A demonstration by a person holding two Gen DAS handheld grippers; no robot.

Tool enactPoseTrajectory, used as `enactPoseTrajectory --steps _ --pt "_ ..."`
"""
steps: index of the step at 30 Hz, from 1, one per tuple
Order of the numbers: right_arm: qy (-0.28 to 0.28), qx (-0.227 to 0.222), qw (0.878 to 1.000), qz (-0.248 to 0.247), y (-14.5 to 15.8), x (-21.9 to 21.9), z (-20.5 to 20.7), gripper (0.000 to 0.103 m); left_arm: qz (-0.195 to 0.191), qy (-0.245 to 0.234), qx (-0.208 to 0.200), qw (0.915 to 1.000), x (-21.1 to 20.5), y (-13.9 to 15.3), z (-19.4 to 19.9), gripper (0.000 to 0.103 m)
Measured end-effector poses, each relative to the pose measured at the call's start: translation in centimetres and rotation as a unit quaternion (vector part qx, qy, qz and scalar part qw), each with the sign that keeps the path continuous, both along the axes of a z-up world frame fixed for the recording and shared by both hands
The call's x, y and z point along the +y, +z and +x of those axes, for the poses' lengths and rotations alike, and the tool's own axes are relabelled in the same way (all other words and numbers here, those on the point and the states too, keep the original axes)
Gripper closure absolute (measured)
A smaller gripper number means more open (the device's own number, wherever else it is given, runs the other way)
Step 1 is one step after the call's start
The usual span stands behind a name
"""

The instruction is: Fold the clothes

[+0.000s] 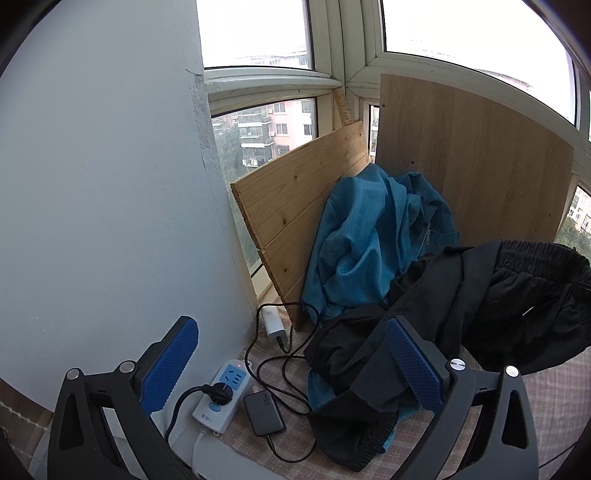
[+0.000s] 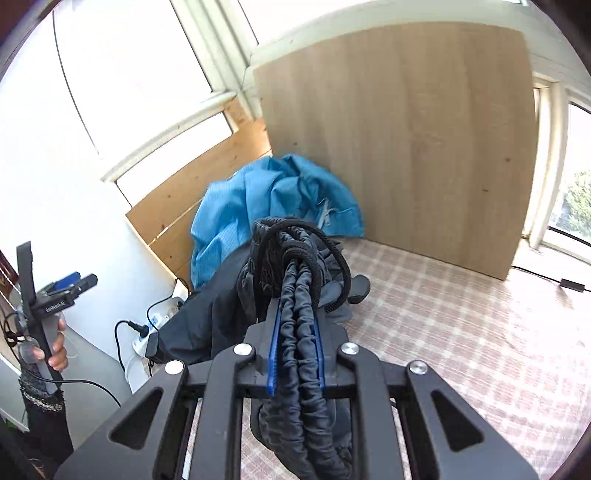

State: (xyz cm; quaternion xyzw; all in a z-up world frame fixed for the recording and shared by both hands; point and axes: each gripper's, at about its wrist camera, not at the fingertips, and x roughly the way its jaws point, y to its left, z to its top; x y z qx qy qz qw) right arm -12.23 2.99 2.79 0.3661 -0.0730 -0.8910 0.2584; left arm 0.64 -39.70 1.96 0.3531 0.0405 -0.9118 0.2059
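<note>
Right tongs [image 2: 297,332] tilted down, waistband [image 2: 299,354] clamped

Blown-out daylight through windows [image 1: 461,29]; fisheye-warped edges.

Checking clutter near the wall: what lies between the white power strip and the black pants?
In the left wrist view, a black charger brick and loops of black cable lie between the power strip and the black pants.

Two wooden boards lean against the window [image 1: 258,33]: a pine board [image 1: 295,206] on the left and a larger board [image 1: 472,162] on the right. By the white wall [image 1: 103,184], a power strip [image 1: 221,395] holds a black plug [image 1: 218,391]; beside it lie a black adapter [image 1: 264,413] and a white charger [image 1: 272,322] on the checked cloth [image 2: 461,314].
</note>
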Motion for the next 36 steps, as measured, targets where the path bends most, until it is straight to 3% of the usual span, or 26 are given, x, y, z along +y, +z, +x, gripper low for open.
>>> enactPoseTrajectory --steps 2,4,6,8,10,12,14,18,23,26,28,31,36 --pt "-0.088 0.023 0.996 -0.001 3.6 7.4 3.1 0.089 -0.002 -0.03 0.001 0.9996 1.5 0.3 -0.8 0.001" --pt "-0.2 0.02 0.979 0.029 5.1 14.6 7.0 0.089 -0.002 -0.064 0.0 0.998 3.4 0.3 -1.7 0.001" --pt "-0.304 -0.025 0.945 0.12 3.9 20.0 9.9 0.082 0.004 -0.099 -0.006 0.995 5.5 -0.2 -3.0 0.001" --pt "-0.397 -0.1 0.885 0.221 1.2 23.4 12.7 0.075 0.015 -0.133 -0.018 0.9909 7.7 -1.1 -4.5 0.001" --pt "-0.407 -0.132 0.878 0.213 -0.4 25.8 15.6 0.074 0.027 -0.167 -0.032 0.9851 10.3 -2.3 -5.9 0.001" --pt "-0.408 -0.131 0.886 0.176 -1.4 27.3 18.6 0.064 0.04 -0.203 -0.043 0.9773 13.2 -3.5 -7.2 0.001" --pt "-0.403 -0.128 0.892 0.161 -2.4 27.9 20.2 0.039 0.054 -0.232 -0.061 0.9694 15.9 -5.0 -8.2 0.001" --pt "-0.384 -0.159 0.896 0.157 -7.3 28.7 20.2 0.039 0.076 -0.277 -0.103 0.9522 20.8 -8.2 -8.4 0.001" --pt "-0.387 -0.217 0.882 0.162 -14.3 34.2 18.2 0.039 0.085 -0.318 -0.16 0.9308 26.8 -11.8 -6.2 0.001" --pt "-0.365 -0.23 0.89 0.145 -16.4 36.7 16.4 0.039 0.074 -0.342 -0.184 0.9183 31.0 -13.2 -4.7 0.001" --pt "-0.328 -0.223 0.905 0.152 -17.2 36.6 14.3 0.039 0.067 -0.33 -0.195 0.9212 33.8 -13.8 -4.0 0.001" --pt "-0.261 -0.226 0.922 0.173 -18.8 35.7 10.9 0.039 0.056 -0.338 -0.205 0.917 37.1 -14.2 -3.4 0.001" --pt "-0.156 -0.239 0.944 0.163 -21.1 34.0 7.0 0.039 0.045 -0.307 -0.207 0.9278 38.7 -14.0 -2.8 0.001"
